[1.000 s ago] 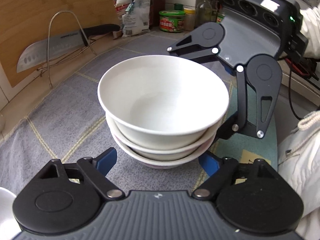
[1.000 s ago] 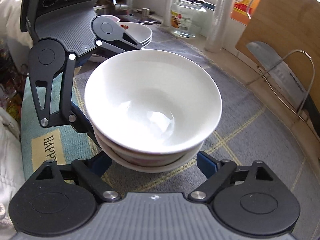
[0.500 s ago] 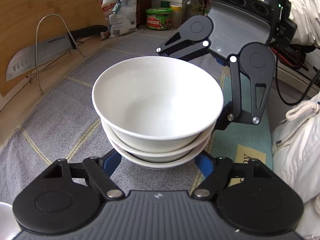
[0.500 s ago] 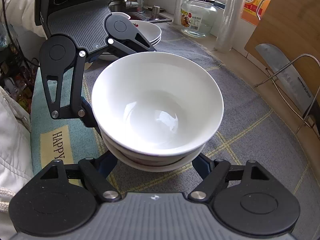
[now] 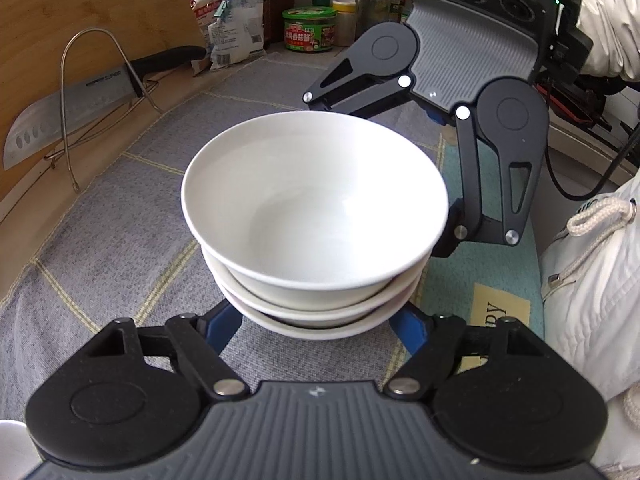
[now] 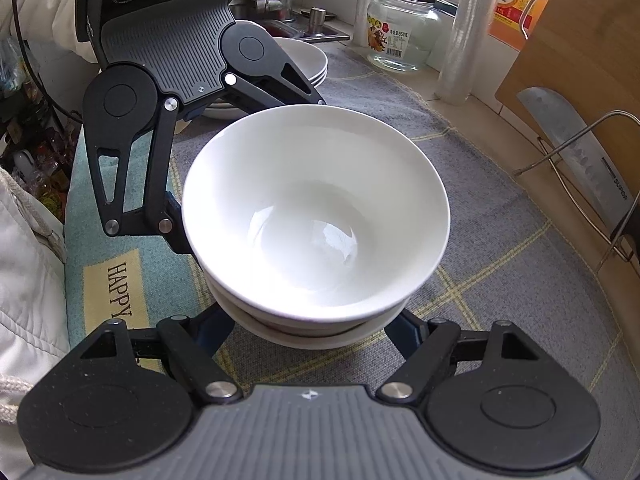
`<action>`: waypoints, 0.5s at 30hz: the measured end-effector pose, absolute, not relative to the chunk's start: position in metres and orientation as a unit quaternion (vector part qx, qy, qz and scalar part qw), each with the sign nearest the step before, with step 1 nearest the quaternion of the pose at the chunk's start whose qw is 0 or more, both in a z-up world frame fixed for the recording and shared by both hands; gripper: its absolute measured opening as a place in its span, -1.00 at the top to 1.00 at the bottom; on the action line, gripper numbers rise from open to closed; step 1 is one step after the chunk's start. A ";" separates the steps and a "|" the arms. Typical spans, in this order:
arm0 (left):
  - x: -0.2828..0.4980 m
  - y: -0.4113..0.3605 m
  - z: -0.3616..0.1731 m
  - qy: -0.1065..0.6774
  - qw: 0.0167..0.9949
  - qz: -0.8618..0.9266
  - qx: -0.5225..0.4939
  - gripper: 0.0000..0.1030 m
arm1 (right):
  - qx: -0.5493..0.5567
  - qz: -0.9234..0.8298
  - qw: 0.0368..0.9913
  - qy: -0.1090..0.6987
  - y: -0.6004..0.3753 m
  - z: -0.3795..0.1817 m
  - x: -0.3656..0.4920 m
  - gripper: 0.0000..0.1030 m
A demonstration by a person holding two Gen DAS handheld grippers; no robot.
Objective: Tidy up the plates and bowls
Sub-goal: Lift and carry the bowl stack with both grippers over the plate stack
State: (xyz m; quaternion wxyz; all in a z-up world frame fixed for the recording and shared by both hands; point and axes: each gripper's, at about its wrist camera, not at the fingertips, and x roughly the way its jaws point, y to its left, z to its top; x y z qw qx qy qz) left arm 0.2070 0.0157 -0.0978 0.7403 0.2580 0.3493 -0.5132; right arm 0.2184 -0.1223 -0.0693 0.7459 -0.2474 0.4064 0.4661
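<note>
White bowls [image 5: 316, 216], stacked on the grey mat [image 5: 100, 248], sit clamped between my left gripper [image 5: 316, 320] and right gripper [image 6: 316, 320], and uneven lifting could tip the top one off.

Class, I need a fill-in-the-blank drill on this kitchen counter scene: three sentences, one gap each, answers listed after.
1. The stack of bowls holds ___ bowls.
2. The left tongs and right tongs grip the stack from ___ sides.
3. In the wire rack by the wooden board rests a ___.

Answers: three; opposite; knife
</note>
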 end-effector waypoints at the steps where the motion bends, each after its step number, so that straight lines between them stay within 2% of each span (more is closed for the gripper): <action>1: 0.206 0.016 -0.098 0.349 0.741 -0.512 0.258 -0.54 | -0.247 0.466 0.746 0.407 -0.122 -0.069 0.218 -0.64; 15: 0.189 0.026 -0.084 0.334 0.756 -0.498 0.261 -0.54 | -0.254 0.470 0.739 0.411 -0.114 -0.055 0.215 -0.64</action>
